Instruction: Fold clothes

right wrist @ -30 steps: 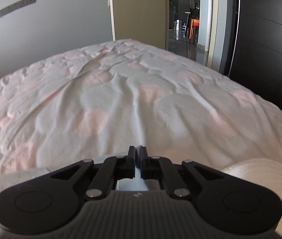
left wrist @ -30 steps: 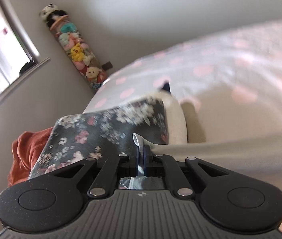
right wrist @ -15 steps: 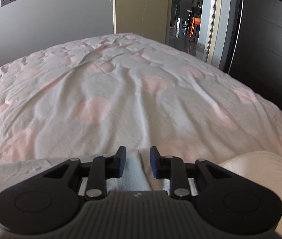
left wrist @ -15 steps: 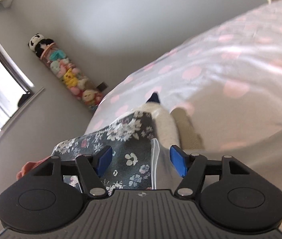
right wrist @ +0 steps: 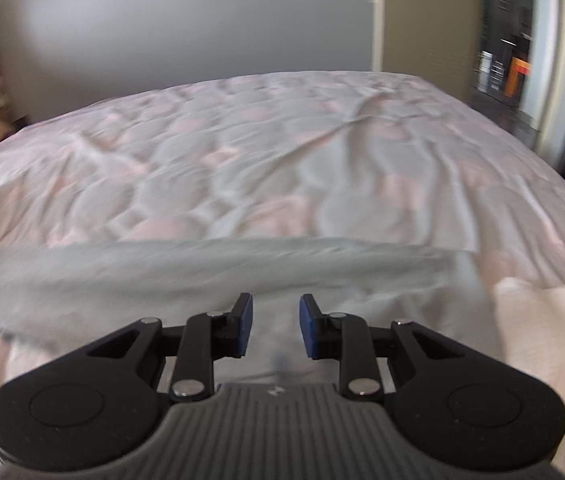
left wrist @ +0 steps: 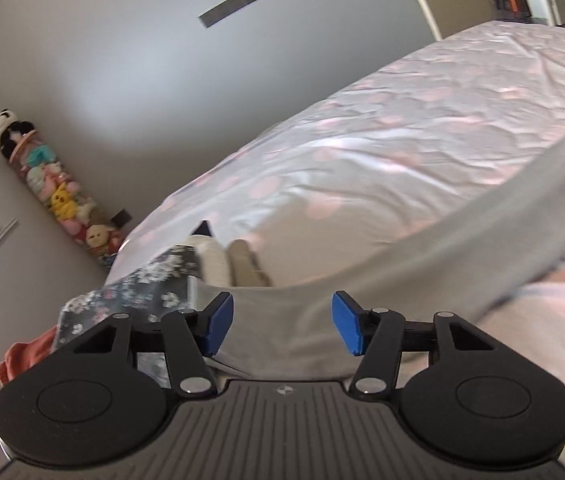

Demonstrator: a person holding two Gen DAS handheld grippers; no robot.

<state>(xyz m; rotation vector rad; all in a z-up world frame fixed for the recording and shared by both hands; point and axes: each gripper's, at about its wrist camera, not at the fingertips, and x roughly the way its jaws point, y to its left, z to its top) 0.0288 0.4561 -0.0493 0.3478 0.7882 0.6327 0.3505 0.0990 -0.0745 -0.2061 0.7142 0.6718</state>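
Note:
A pale grey garment (left wrist: 402, 264) lies spread flat across the pink-dotted bedspread (left wrist: 422, 128). My left gripper (left wrist: 280, 328) hovers over its near edge with the blue pads wide apart. Its jaws are closing, and the cloth lies under the gap without being pressed. In the right wrist view the same grey garment (right wrist: 202, 272) stretches blurred across the bedspread (right wrist: 282, 152). My right gripper (right wrist: 275, 330) stands open above it, with the pads clear of the cloth.
A pile lies at the bed's left end: a dark floral garment (left wrist: 154, 284), an orange one (left wrist: 26, 354) and a folded cream piece (left wrist: 214, 264). A cream knit item (right wrist: 542, 328) lies to the right. Stuffed toys (left wrist: 54, 196) stand against the wall. A doorway (right wrist: 502, 60) is far right.
Both grippers were shut on the grey garment's edge a second ago. They have opened, let go of it and drawn back, and both views have swung.

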